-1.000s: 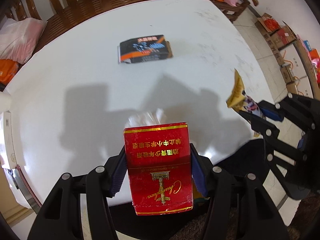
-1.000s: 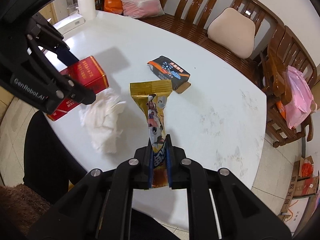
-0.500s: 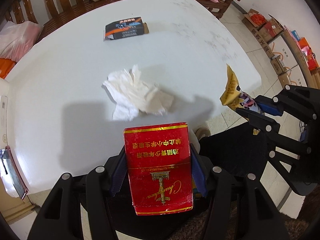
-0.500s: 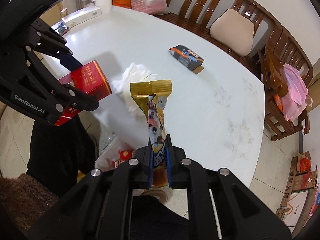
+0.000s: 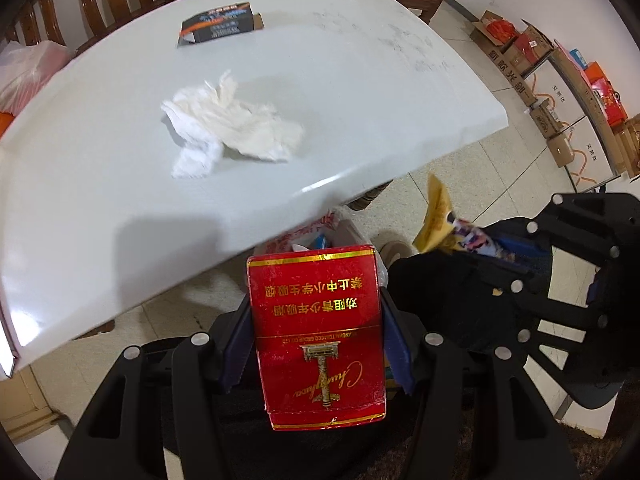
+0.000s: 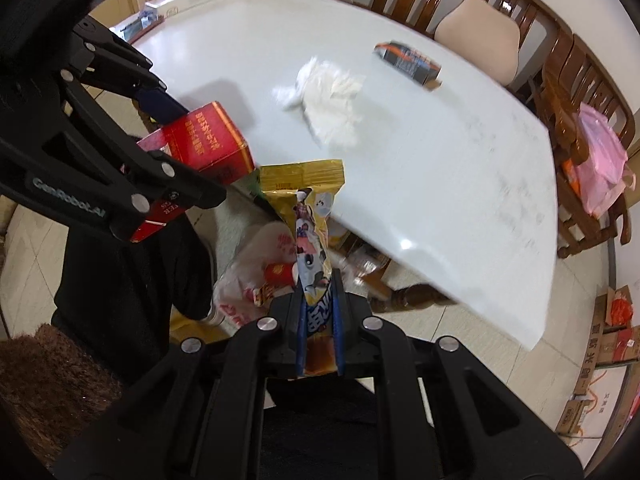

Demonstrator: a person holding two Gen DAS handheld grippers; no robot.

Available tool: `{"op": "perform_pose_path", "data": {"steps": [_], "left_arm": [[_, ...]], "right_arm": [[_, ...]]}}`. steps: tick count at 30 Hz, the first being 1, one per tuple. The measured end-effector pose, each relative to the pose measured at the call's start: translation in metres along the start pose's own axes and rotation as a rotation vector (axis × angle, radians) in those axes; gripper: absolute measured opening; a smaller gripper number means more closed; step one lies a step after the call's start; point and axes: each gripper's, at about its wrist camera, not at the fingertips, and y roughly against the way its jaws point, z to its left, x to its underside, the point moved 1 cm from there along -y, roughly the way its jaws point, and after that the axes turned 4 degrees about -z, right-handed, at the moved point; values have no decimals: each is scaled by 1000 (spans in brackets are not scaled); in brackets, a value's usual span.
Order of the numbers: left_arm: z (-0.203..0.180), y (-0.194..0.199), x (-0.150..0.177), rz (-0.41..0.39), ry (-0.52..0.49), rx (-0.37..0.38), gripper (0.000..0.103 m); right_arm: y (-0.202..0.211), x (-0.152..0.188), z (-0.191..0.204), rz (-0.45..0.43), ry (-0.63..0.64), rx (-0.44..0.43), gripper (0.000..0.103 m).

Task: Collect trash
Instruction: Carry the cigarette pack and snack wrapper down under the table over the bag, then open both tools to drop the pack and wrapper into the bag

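My left gripper [image 5: 316, 312] is shut on a red cigarette box [image 5: 318, 332], held off the white table's [image 5: 360, 92] front edge, above a plastic trash bag [image 5: 320, 236] on the floor. My right gripper [image 6: 318, 300] is shut on a yellow snack wrapper [image 6: 310, 208], also held over the trash bag [image 6: 256, 276]. The red box [image 6: 200, 148] shows in the right wrist view too. A crumpled white tissue [image 5: 228, 124] and a dark carton [image 5: 218, 28] lie on the table.
Wooden chairs [image 6: 560, 80] with a beige cushion [image 6: 476, 36] and a pink bag [image 6: 600, 160] ring the table's far side. Cardboard boxes [image 5: 552, 80] stand on the tiled floor at right. My dark-clothed legs [image 6: 120, 280] are beside the bag.
Both grippers have pulled back from over the table to beyond its front edge and lowered, with the box and wrapper still held. The trash bag on the floor has come into view.
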Motion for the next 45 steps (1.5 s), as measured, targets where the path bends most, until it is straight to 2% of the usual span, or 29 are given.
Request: {"op": "perform_pose_path", "data": {"steps": [11, 19, 23, 28, 41, 45], "left_arm": [[-8, -50, 42, -40, -3, 11, 56], [-6, -114, 65, 22, 13, 14, 56], [-8, -144, 73, 59, 22, 52, 56], [-4, -168, 75, 80, 25, 35, 56], [18, -244, 77, 201, 63, 41, 56], [29, -269, 72, 233, 131, 49, 56]], "right_arm": [[-56, 41, 21, 70, -25, -31, 11], [-105, 65, 28, 112, -52, -48, 11], [-126, 73, 26, 130, -66, -56, 11], [-157, 79, 28, 162, -63, -59, 11], [-233, 89, 20, 263, -95, -88, 11], [-255, 89, 14, 289, -117, -102, 11]]}}
